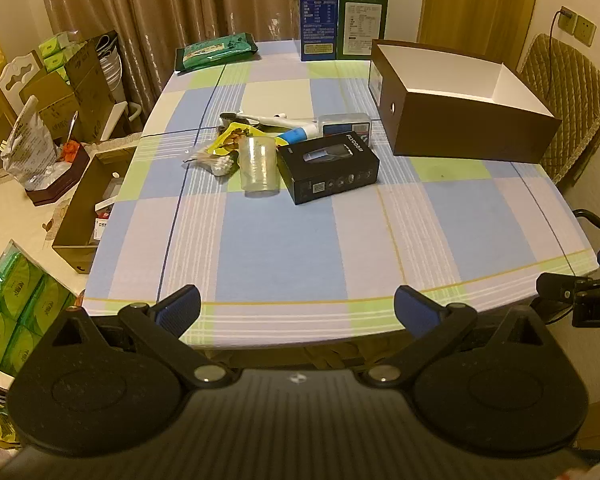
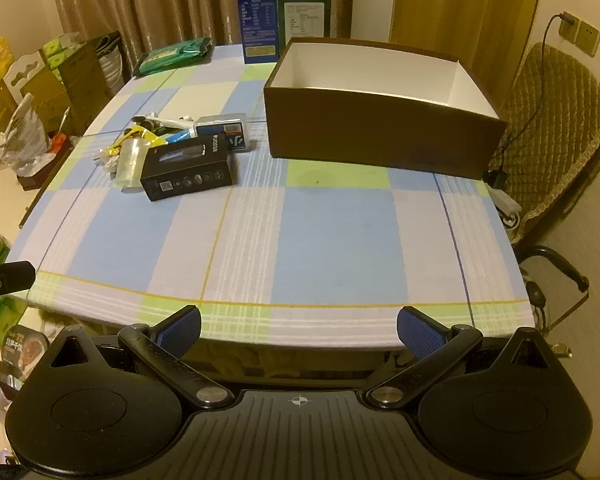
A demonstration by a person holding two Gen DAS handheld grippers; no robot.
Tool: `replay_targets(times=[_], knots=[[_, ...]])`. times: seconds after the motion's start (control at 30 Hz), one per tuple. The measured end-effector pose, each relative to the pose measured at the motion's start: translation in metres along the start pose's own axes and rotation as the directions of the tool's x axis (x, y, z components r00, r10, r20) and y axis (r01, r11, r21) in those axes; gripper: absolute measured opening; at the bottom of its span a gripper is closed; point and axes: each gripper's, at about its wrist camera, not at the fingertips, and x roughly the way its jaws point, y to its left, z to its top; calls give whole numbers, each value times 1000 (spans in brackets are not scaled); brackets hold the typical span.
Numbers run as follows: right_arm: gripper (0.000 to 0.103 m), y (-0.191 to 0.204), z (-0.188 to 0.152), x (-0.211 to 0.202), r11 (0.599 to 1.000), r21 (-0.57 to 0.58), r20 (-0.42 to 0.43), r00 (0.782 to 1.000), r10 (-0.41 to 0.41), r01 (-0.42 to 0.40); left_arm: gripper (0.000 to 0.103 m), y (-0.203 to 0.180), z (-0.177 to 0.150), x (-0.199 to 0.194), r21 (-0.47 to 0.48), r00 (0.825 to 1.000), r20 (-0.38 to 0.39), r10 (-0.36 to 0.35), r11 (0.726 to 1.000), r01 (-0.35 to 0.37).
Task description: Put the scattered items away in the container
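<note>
A brown open box with a white inside (image 1: 466, 128) (image 2: 380, 132) stands at the table's far right. A pile of items lies mid-table: a black product box (image 1: 329, 166) (image 2: 188, 168), a clear plastic cup (image 1: 258, 164) (image 2: 130, 160), a yellow snack packet (image 1: 232, 138), a bag of cotton swabs (image 1: 216, 162), a white toothbrush (image 1: 272, 119), a blue tube (image 1: 298, 135) and a flat grey pack (image 1: 346, 123). My left gripper (image 1: 298, 312) and right gripper (image 2: 299, 330) are both open and empty, at the table's near edge, far from the pile.
A green wipes pack (image 1: 216, 51), a blue carton (image 1: 319, 10) and a green carton (image 1: 362, 20) stand at the table's far edge. A padded chair (image 2: 556, 128) is at the right. Boxes and bags crowd a side table (image 1: 4, 208) at the left.
</note>
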Motion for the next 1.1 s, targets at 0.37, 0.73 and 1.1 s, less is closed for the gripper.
replay_targets(times=[0.37,0.73,1.1], knots=[[101,6,3,3,1000,-11,-3,1000,6,-6,102,6,-1,1,-2,1000,-2,-4,1000,4],[101,14,8,9,1000,-16,-7,1000,17,-17,102,21,1,7,-15,1000,-11,0,1000,0],[101,20,11,17,999,-16,-10,999,38,-38,102,28,1,14,-32,1000,-23,8,999,-8]])
